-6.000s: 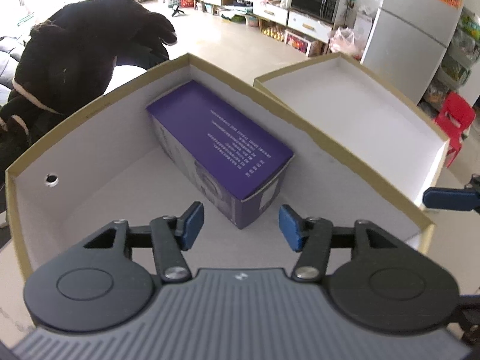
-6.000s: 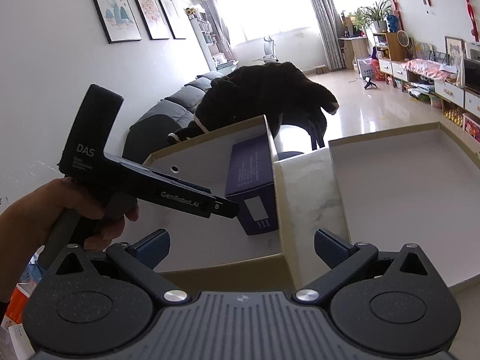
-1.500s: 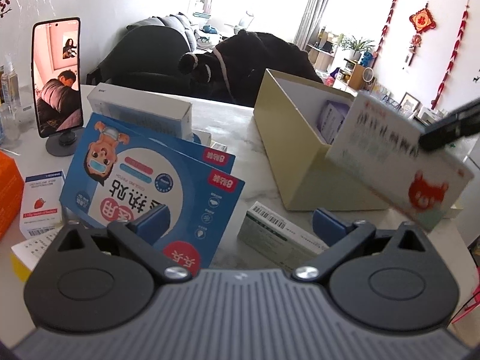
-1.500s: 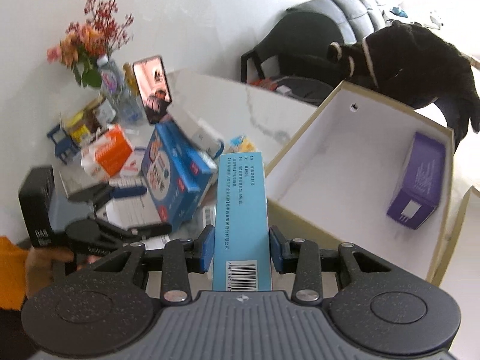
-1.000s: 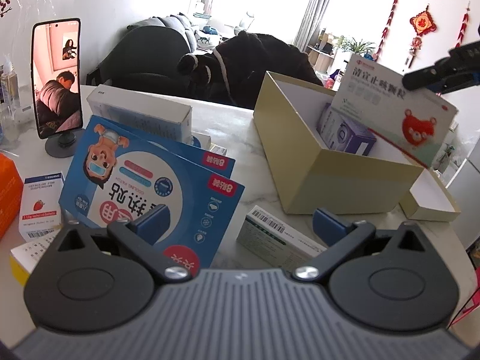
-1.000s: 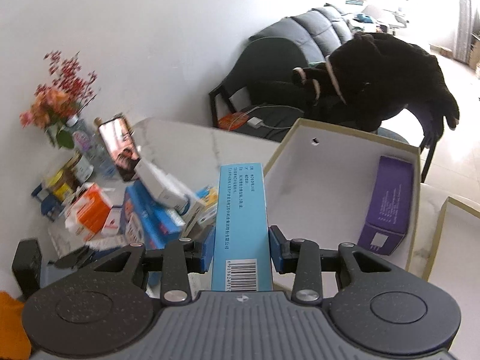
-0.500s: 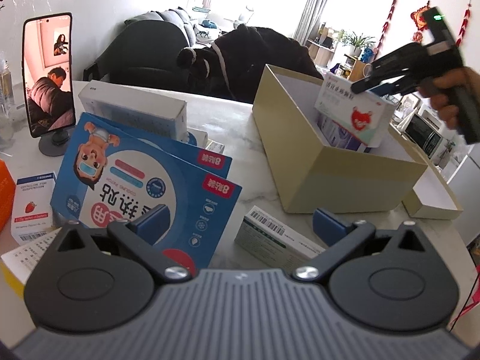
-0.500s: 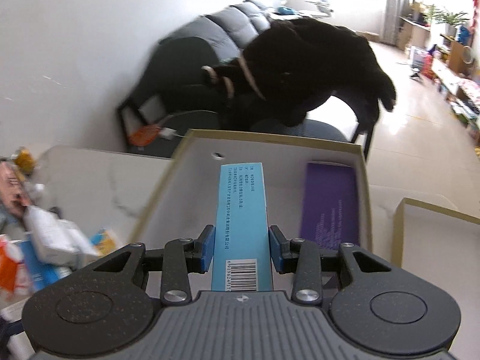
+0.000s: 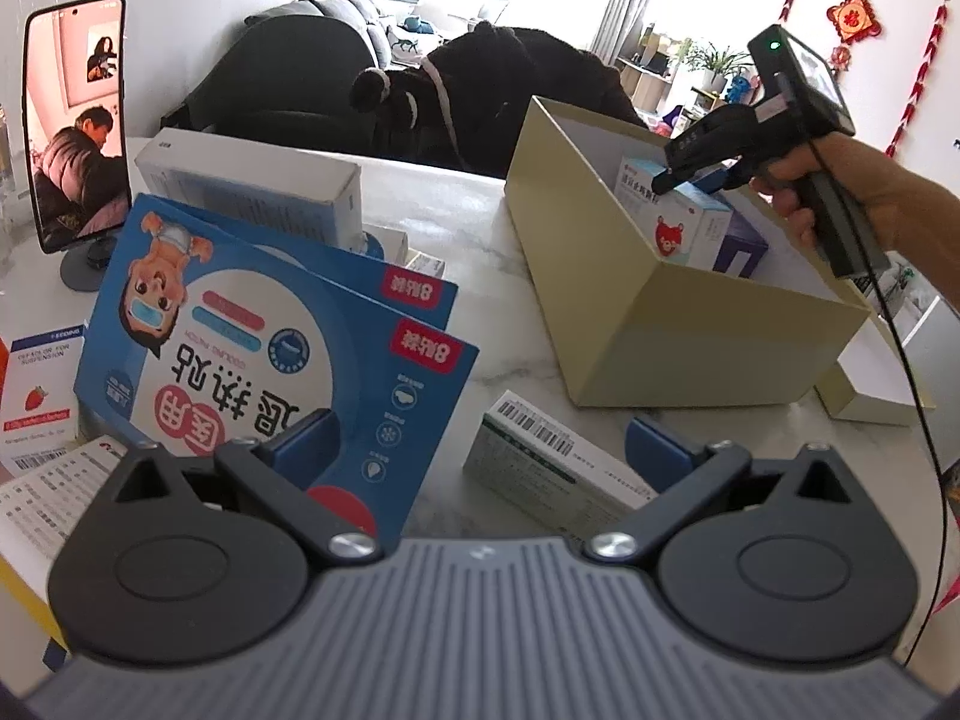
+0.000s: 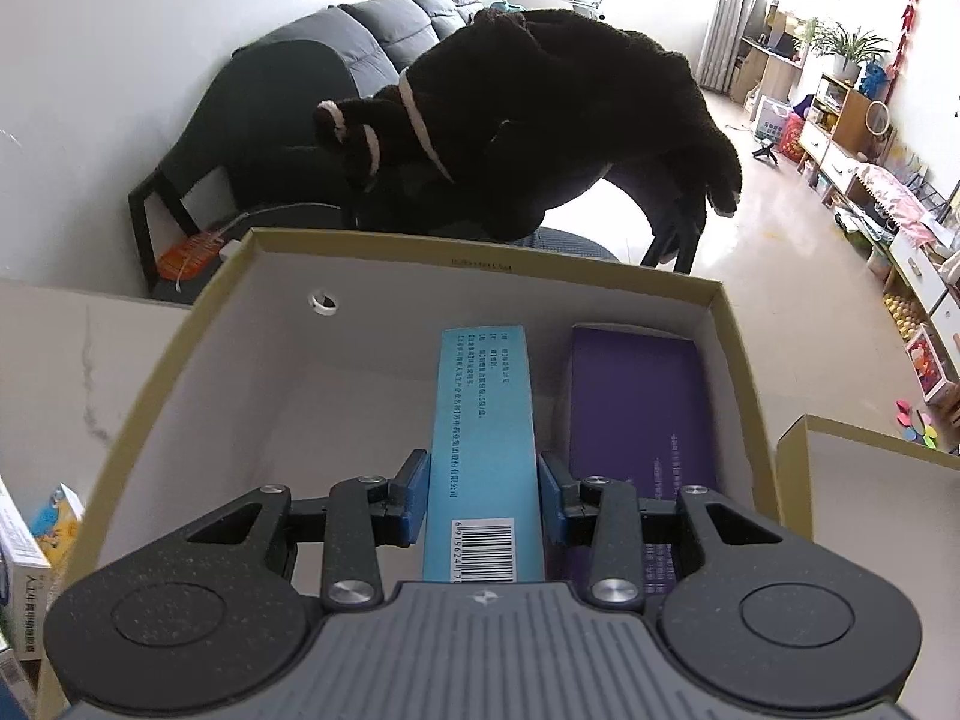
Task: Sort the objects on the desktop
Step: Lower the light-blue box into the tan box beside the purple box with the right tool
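Gripping a light-blue box (image 10: 483, 438) by its long sides, the right gripper (image 10: 483, 501) holds it inside the open carton (image 10: 180, 360), barcode end toward the camera. The blue pads (image 10: 414, 501) press flat against both faces of the box. Just to its right, a purple box (image 10: 636, 414) lies in the carton near the right wall. From the left wrist view, the same light-blue box (image 9: 678, 222) shows a red bear mark and sits tilted within the carton (image 9: 648, 324), with the right gripper (image 9: 690, 177) above it and the person's hand (image 9: 840, 180) on the handle.

The left gripper (image 9: 480, 444) hovers over the marble table (image 9: 480, 240) with its fingers spread wide and nothing between them. Under and ahead of it lie two overlapping blue packs (image 9: 270, 348) printed with a cartoon child, and a white-green box (image 9: 552, 462) with a barcode. Behind the packs rests a white box (image 9: 252, 186). A phone (image 9: 75, 120) stands on a stand at the far left. The carton's lid (image 9: 870, 384) lies beside the carton on its right.
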